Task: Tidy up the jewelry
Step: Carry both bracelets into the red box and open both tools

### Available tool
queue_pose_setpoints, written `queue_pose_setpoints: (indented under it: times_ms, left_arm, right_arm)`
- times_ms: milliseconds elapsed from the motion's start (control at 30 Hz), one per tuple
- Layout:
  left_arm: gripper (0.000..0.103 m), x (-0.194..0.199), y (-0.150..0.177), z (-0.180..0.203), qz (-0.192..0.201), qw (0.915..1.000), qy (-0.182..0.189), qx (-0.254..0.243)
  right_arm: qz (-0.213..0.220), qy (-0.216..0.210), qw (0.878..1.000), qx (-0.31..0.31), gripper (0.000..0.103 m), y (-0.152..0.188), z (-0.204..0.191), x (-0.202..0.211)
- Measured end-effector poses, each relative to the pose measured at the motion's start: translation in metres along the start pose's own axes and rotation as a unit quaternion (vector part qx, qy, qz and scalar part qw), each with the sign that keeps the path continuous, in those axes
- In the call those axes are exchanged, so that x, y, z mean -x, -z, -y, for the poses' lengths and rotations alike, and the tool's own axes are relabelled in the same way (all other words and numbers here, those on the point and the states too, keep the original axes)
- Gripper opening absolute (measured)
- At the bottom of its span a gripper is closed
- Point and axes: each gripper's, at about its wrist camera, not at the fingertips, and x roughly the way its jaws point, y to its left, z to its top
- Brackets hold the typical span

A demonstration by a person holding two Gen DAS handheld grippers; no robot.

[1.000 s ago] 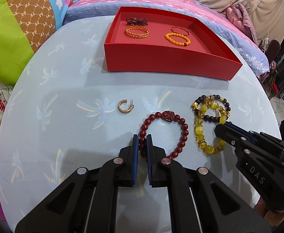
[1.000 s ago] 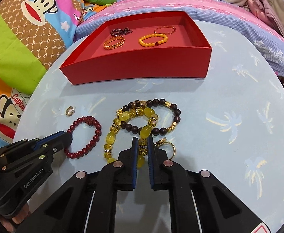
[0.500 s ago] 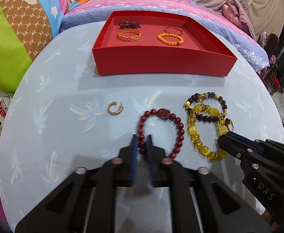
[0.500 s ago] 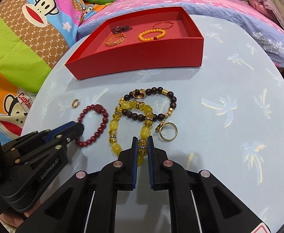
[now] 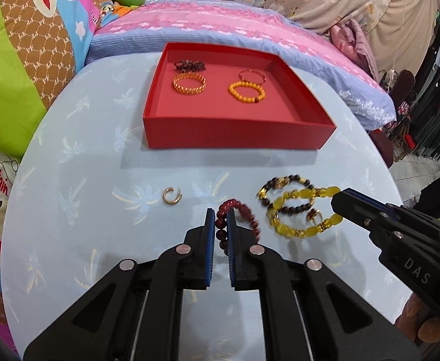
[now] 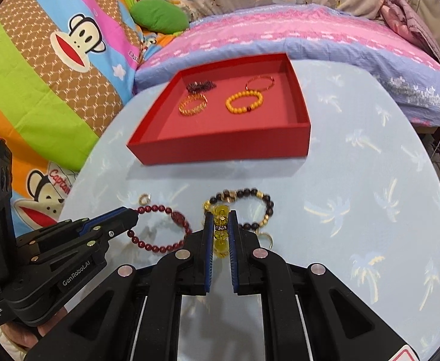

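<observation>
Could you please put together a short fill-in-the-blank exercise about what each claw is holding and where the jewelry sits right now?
1. The left claw is shut on the dark ____ bead bracelet.
2. The right claw is shut on the ____ bead bracelet.
3. The orange bead bracelet lies inside the red ____.
4. The small gold hoop earring lies on the ____, outside the box.

Missing words: red; yellow; box; table
</observation>
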Motion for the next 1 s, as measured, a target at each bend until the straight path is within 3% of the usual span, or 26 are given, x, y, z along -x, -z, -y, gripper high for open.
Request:
queue_pose_setpoints:
  times_ms: [267,533,733,1000]
  left_arm:
    - [0.007,0.021,-0.035,0.012,0.032,0.9992,0.015,-0.016]
    - [0.007,0.024,-0.093,0.015,0.062,0.9966,0.052,-0.015]
    - [0.007,0.009,-0.134,0.015,0.075,0.9948,0.069,-0.010]
    - [0.007,-0.043,-0.154,-0.009,0.042,0.9930,0.104,0.036]
  right_arm:
    - [0.039,-0.002,0.999,0.011,0.009,-0.041,-0.002,0.018]
    - [0.074,-0.004,0.997,0.018,0.009,-0.097,-0.001,0.018]
    - [0.076,-0.006,0.997,0.022,0.009,-0.131,-0.008,-0.005]
    - [0.041,-0.027,0.999,-0.001,0.010,-0.144,-0.004,-0.056]
